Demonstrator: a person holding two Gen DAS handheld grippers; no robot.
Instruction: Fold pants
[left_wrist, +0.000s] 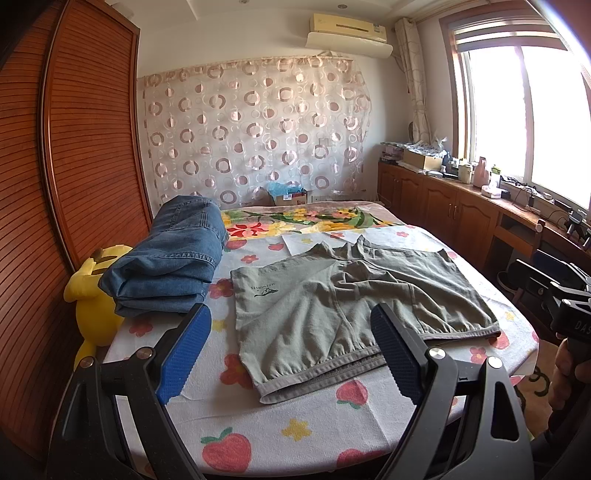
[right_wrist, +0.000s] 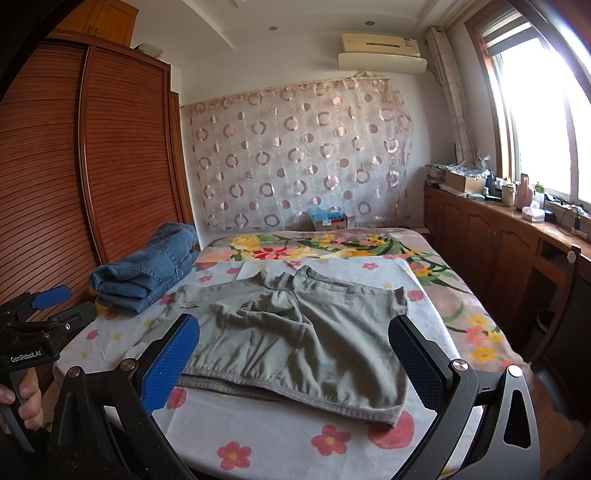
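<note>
Grey-green shorts (left_wrist: 343, 306) lie spread flat on the flower-print bed sheet (left_wrist: 288, 424), waistband toward me, legs toward the far wall. They also show in the right wrist view (right_wrist: 295, 332). My left gripper (left_wrist: 291, 350) is open and empty, held above the near edge of the shorts' waistband. My right gripper (right_wrist: 295, 362) is open and empty, also above the waistband, further right. The left gripper's body (right_wrist: 40, 325) shows at the left of the right wrist view, and the right gripper's body (left_wrist: 565, 295) at the right of the left wrist view.
Folded blue jeans (left_wrist: 173, 262) are stacked at the bed's left side, beside a yellow plush toy (left_wrist: 96, 295). A wooden wardrobe (left_wrist: 81, 147) stands on the left. A low cabinet (left_wrist: 461, 206) with clutter runs under the window at right. A chair (right_wrist: 565, 314) stands by the bed.
</note>
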